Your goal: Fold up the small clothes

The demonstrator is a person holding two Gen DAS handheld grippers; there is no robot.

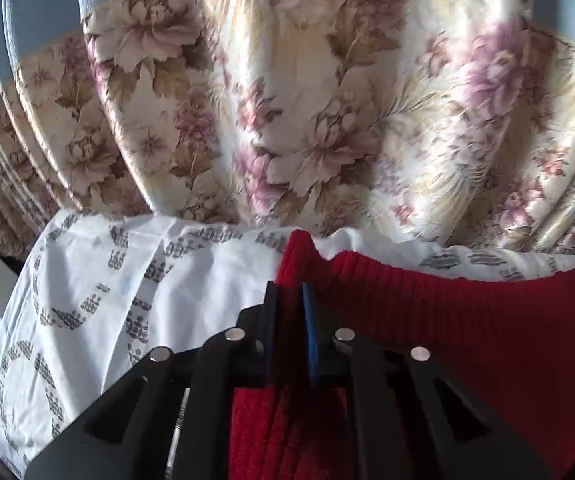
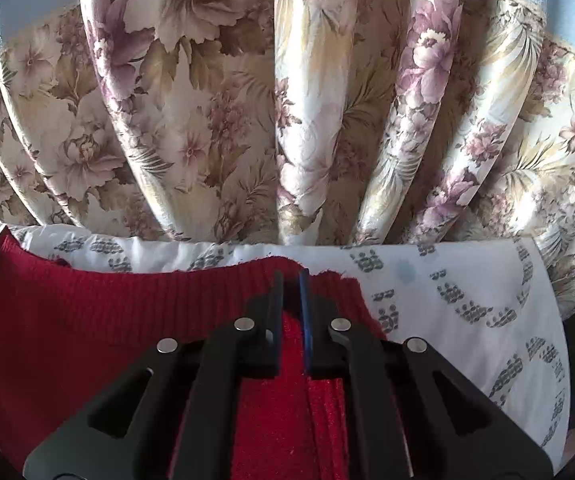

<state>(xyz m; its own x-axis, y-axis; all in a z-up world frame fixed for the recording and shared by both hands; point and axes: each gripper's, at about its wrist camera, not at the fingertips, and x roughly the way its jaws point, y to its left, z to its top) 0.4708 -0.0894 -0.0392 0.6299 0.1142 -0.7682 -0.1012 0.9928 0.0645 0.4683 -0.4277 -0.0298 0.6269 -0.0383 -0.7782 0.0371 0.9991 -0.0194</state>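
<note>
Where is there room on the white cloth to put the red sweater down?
Bare white cloth lies left of the left claw, and more right of the right claw, up to the flowery curtain. The middle is crowded: the red sweater stretches between both claws.

Red knit (image 2: pixel 87 320), floral curtain (image 2: pixel 207 120)

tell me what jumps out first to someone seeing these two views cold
The bright red knit garment grabs the eye, stretched across the lower part of both views over a white cloth with grey prints. The left gripper and right gripper are each shut on an end of its ribbed edge. Behind, a floral curtain in cream, brown and mauve hangs in deep folds and fills the top.
</note>
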